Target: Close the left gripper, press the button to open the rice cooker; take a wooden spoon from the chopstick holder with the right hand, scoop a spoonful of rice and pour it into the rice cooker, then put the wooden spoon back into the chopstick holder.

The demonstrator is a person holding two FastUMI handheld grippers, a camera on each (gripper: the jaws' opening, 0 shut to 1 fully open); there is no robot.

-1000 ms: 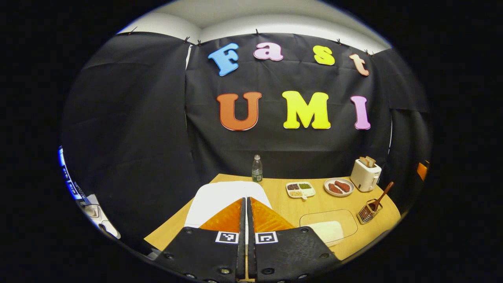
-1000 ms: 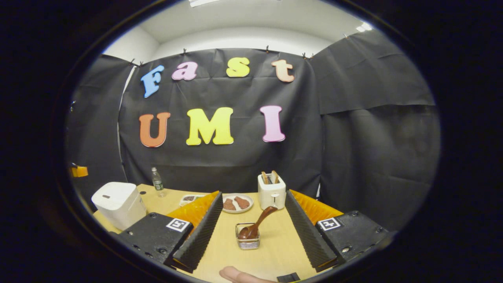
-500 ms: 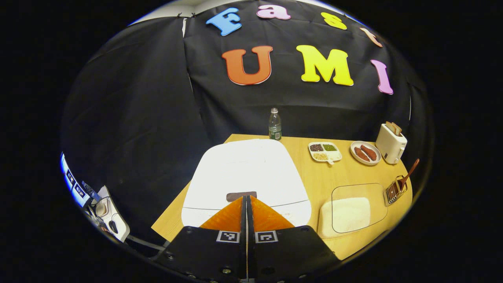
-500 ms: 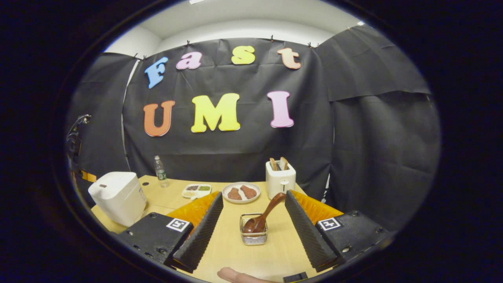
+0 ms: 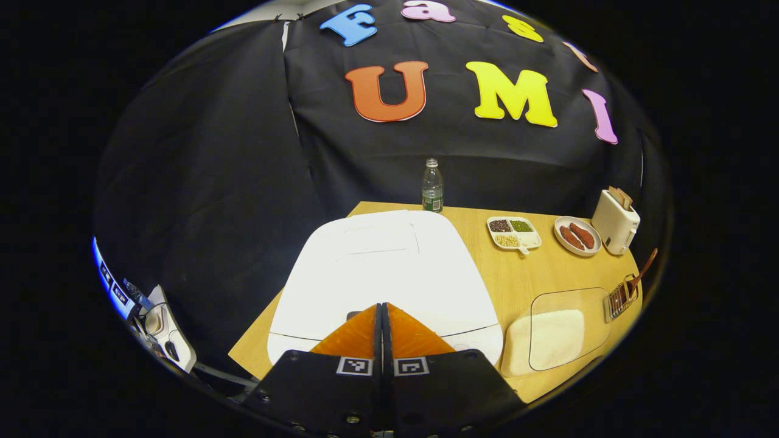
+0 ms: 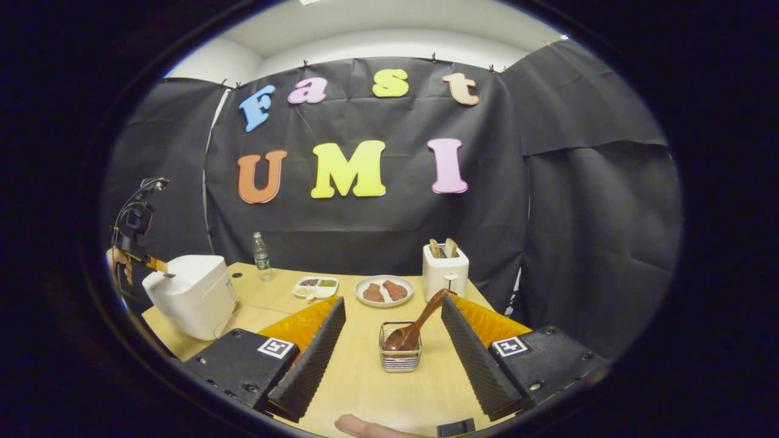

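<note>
The white rice cooker (image 5: 383, 267) stands with its lid down at the table's left. My left gripper (image 5: 382, 306) is shut, its tips down on the front of the lid, and they cover most of the dark button. In the right gripper view the left gripper (image 6: 155, 266) touches the top of the rice cooker (image 6: 192, 295). My right gripper (image 6: 392, 301) is open and holds nothing. It hangs above the wire chopstick holder (image 6: 400, 356), where the wooden spoon (image 6: 420, 322) leans bowl down. A clear box of rice (image 5: 557, 337) sits right of the cooker, beside the chopstick holder (image 5: 621, 298).
Along the back of the wooden table (image 6: 365, 389) stand a water bottle (image 6: 261, 250), a divided dish of grains (image 6: 314, 286), a plate with two brown pieces (image 6: 383, 291) and a white toaster (image 6: 445, 274). A fingertip (image 6: 365, 426) shows at the bottom edge.
My shut left gripper has tilted down and moved in onto the cooker's lid, now covering the button. The right gripper has shifted slightly, staying open near the holder.
</note>
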